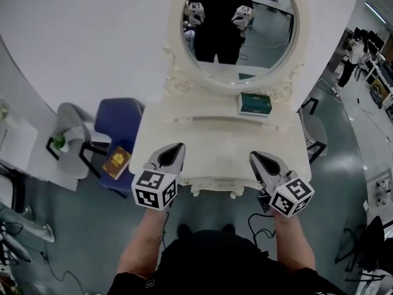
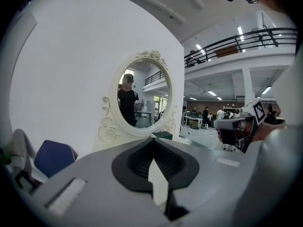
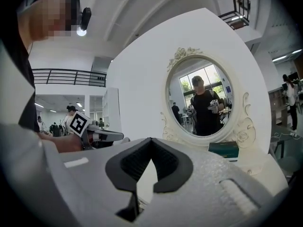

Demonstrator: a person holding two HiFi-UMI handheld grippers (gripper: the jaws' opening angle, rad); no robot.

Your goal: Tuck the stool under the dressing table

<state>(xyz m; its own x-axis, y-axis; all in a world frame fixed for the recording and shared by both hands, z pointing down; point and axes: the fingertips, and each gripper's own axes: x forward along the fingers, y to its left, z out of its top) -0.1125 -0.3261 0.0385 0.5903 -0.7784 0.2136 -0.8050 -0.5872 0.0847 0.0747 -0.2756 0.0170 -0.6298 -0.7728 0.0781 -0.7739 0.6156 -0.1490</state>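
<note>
The cream surface (image 1: pixel 215 134) is standing with its oval mirror (image 1: pixel 236 29) facing the person. No stool is showing in any view. It is probably sitting hidden beneath the surface, which would explain why the left tongs (image 1: pixel 180 146) and right tongs (image 1: pixel 253 157) are hovering over the surface's front edge, each pressing together on nothing. A green box (image 1: pixel 255 103) is resting at the surface's back.
</note>
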